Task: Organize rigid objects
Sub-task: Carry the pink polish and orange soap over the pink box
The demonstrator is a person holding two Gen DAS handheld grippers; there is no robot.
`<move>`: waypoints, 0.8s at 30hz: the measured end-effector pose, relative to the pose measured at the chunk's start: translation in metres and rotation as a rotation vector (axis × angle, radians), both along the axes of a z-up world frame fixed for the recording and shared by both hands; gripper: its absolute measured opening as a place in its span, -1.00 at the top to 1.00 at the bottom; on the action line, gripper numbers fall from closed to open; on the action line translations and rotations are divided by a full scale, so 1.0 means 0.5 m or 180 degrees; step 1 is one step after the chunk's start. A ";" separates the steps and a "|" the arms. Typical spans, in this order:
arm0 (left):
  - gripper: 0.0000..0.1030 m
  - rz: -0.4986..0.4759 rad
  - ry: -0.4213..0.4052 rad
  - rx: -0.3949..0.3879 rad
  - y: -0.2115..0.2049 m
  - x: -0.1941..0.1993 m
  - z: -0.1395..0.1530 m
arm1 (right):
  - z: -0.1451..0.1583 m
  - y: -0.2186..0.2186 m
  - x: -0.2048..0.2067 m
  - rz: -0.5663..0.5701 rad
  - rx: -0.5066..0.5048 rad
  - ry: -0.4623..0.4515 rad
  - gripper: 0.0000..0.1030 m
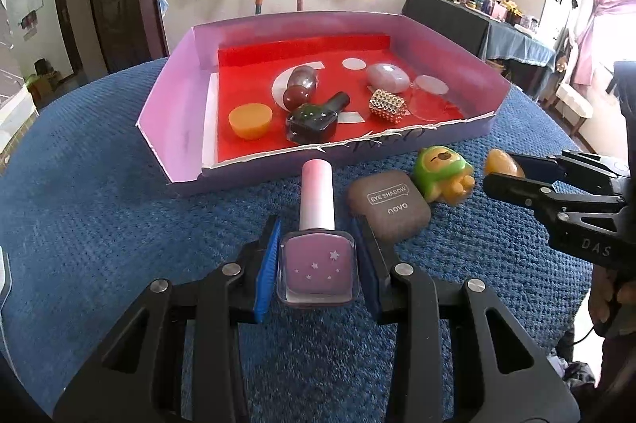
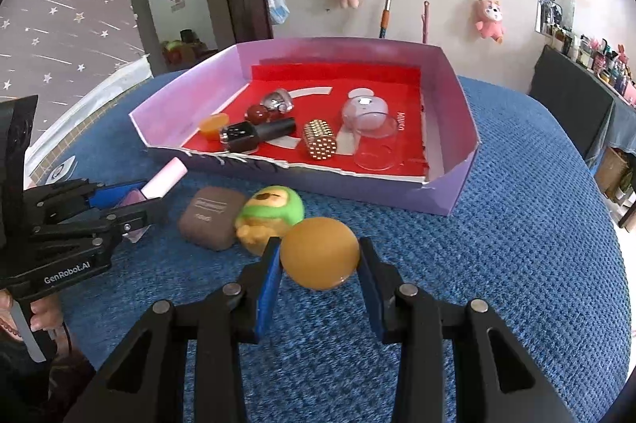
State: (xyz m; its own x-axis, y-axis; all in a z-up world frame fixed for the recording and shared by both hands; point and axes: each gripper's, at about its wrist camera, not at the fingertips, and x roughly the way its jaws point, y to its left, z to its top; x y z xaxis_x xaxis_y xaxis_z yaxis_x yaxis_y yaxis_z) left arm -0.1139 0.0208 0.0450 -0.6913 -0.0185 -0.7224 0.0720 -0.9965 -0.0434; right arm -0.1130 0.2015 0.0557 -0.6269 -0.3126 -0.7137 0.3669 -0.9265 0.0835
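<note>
Both hand-held grippers loaded, tray ahead.

My left hand-held gripper (image 1: 316,264) clamps the pink nail polish bottle (image 1: 316,244) by its flat sides so it can't twist; my right hand-held gripper (image 2: 320,264) pinches the amber egg-shaped stone (image 2: 320,253) across its widest part. Both sit low over the blue-covered counter (image 1: 99,204), just short of the purple tray (image 1: 175,105). The eye shadow case (image 1: 387,206) and green figurine (image 1: 443,176) lie between them, outside the tray.

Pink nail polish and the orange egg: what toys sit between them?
The brown eye shadow case and the green toy figure, seen best from the left wrist.
</note>
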 end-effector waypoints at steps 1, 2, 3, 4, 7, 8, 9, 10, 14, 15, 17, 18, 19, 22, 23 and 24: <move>0.35 0.0002 0.0001 -0.0001 0.001 0.003 0.001 | -0.001 -0.002 0.000 0.0016 -0.0009 -0.0013 0.22; 0.35 -0.0002 0.0000 0.0004 0.000 0.001 0.001 | -0.002 -0.004 0.000 0.0027 -0.0009 -0.0020 0.22; 0.35 0.0004 0.0002 0.0011 0.000 0.001 0.001 | -0.003 -0.006 0.000 0.0032 -0.0003 -0.0022 0.22; 0.35 0.0006 0.0004 0.0021 0.000 0.004 0.002 | -0.004 -0.008 0.000 0.0039 0.0001 -0.0030 0.22; 0.35 -0.0008 0.0006 0.0024 0.004 0.008 0.004 | -0.005 -0.011 0.002 0.0045 -0.0002 -0.0038 0.22; 0.35 -0.0013 0.0009 0.0020 0.006 0.009 0.004 | -0.005 -0.011 0.003 0.0042 -0.0006 -0.0036 0.22; 0.35 -0.0016 0.0012 0.0022 0.007 0.010 0.005 | -0.005 -0.011 0.003 0.0042 -0.0007 -0.0038 0.22; 0.35 -0.0020 0.0015 0.0026 0.008 0.010 0.006 | -0.005 -0.010 0.004 0.0041 -0.0010 -0.0041 0.22; 0.35 -0.0034 0.0043 0.0034 0.012 0.012 0.010 | -0.003 -0.009 0.007 0.0035 -0.0022 -0.0045 0.22; 0.35 -0.0038 0.0049 0.0033 0.012 0.013 0.011 | -0.003 -0.009 0.006 0.0038 -0.0025 -0.0044 0.22; 0.35 -0.0052 0.0061 0.0032 0.014 0.013 0.014 | -0.003 -0.010 0.006 0.0042 -0.0024 -0.0043 0.22; 0.35 -0.0053 0.0066 0.0033 0.015 0.014 0.016 | -0.004 -0.009 0.006 0.0039 -0.0021 -0.0041 0.22; 0.35 -0.0054 0.0068 0.0032 0.015 0.014 0.017 | -0.003 -0.010 0.007 0.0042 -0.0023 -0.0038 0.22; 0.35 -0.0058 0.0062 0.0033 0.015 0.014 0.017 | -0.003 -0.009 0.007 0.0047 -0.0035 -0.0046 0.22; 0.35 -0.0058 0.0062 0.0033 0.016 0.015 0.018 | -0.003 -0.008 0.007 0.0049 -0.0036 -0.0050 0.22; 0.35 -0.0057 0.0066 0.0032 0.015 0.015 0.018 | -0.003 -0.008 0.007 0.0050 -0.0034 -0.0049 0.22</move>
State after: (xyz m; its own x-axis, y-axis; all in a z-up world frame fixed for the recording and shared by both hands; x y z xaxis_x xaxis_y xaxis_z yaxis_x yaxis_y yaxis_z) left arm -0.1066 0.0285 0.0538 -0.7063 0.0011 -0.7080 0.0533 -0.9971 -0.0547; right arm -0.1097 0.1973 0.0545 -0.6108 -0.3299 -0.7198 0.3799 -0.9197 0.0992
